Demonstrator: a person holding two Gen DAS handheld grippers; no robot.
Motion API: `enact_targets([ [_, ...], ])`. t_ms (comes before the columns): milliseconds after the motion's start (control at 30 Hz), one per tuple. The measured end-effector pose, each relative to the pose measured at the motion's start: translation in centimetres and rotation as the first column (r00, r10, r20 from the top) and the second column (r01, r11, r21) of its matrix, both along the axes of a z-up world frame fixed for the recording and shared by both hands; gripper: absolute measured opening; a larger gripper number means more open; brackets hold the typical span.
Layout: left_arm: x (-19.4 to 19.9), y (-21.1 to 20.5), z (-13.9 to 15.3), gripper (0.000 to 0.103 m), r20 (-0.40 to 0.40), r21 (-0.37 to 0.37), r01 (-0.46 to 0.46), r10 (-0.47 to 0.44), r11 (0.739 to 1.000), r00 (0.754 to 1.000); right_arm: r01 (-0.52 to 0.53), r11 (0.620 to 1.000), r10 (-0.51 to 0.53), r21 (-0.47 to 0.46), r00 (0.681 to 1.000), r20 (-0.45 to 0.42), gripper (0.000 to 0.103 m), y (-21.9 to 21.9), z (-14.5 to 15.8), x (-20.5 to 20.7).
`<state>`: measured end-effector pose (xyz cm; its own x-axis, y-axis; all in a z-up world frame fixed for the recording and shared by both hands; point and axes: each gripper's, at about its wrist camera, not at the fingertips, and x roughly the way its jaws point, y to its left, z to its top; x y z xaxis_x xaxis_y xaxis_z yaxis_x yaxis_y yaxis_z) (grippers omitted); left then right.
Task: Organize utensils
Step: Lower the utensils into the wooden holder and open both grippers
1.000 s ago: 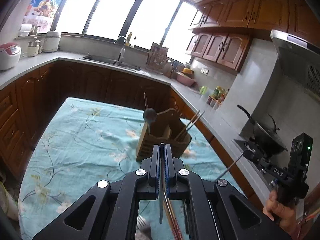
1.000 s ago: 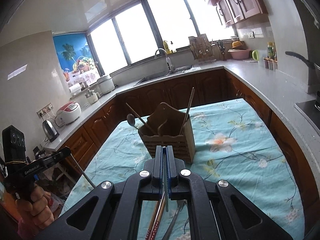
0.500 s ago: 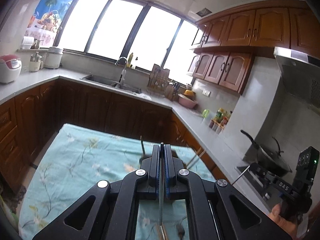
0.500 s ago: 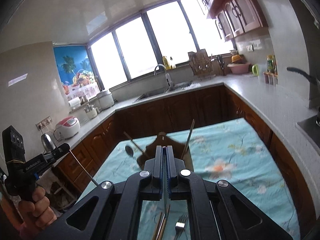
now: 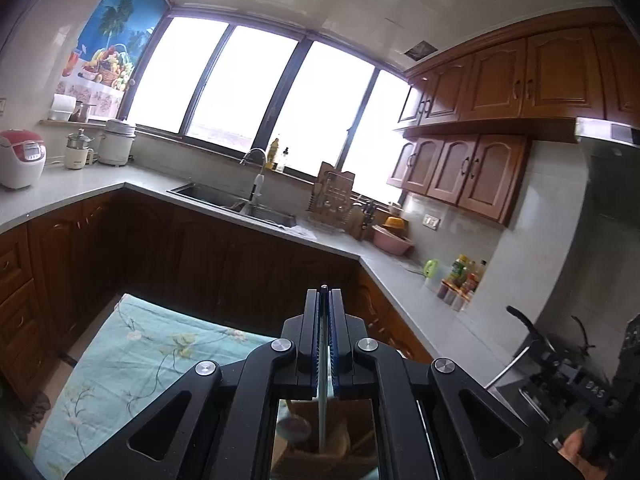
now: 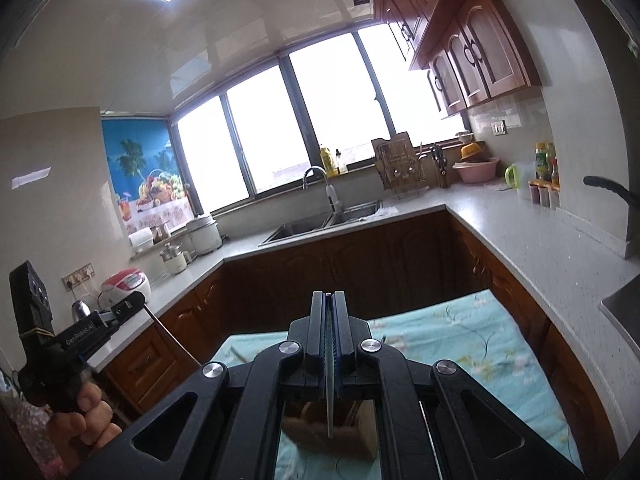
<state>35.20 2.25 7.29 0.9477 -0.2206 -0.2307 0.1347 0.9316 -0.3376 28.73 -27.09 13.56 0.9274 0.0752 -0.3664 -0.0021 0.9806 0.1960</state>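
Observation:
My left gripper (image 5: pixel 324 292) is shut on a thin metal utensil handle (image 5: pixel 322 408) that hangs down between its fingers over the wooden utensil holder (image 5: pixel 320 460), seen through the gripper frame. My right gripper (image 6: pixel 329 296) is shut on a flat metal utensil handle (image 6: pixel 329 400) that hangs down above the same holder (image 6: pixel 332 432). The left gripper also shows in the right wrist view (image 6: pixel 138 302) with a thin metal rod (image 6: pixel 172 338) sticking out of it. The right gripper shows in the left wrist view (image 5: pixel 524 354), also with a metal rod (image 5: pixel 506 370). A spoon bowl (image 5: pixel 294 426) stands in the holder.
The holder stands on a table with a teal floral cloth (image 5: pixel 132 364) (image 6: pixel 472 344). Grey counters (image 6: pixel 532 236) on dark wood cabinets wrap around, with a sink (image 5: pixel 236 200), a rice cooker (image 5: pixel 20 158), a pink basin (image 5: pixel 392 238) and a wok (image 5: pixel 552 344).
Both grippers have tilted upward and risen. The holder has dropped from mid view to below the gripper frames. The chopsticks and fork on the cloth have left view.

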Motion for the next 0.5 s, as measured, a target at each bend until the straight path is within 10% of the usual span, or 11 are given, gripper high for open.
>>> enact_targets([
  [500, 8.9, -3.9, -7.8, 0.002, -0.149, 0.038, -0.002, 0.008, 0.999, 0.989, 0.020, 1.000, -0.019, 0.012, 0.994, -0.110, 0.003, -1.3, -7.1, 4.9],
])
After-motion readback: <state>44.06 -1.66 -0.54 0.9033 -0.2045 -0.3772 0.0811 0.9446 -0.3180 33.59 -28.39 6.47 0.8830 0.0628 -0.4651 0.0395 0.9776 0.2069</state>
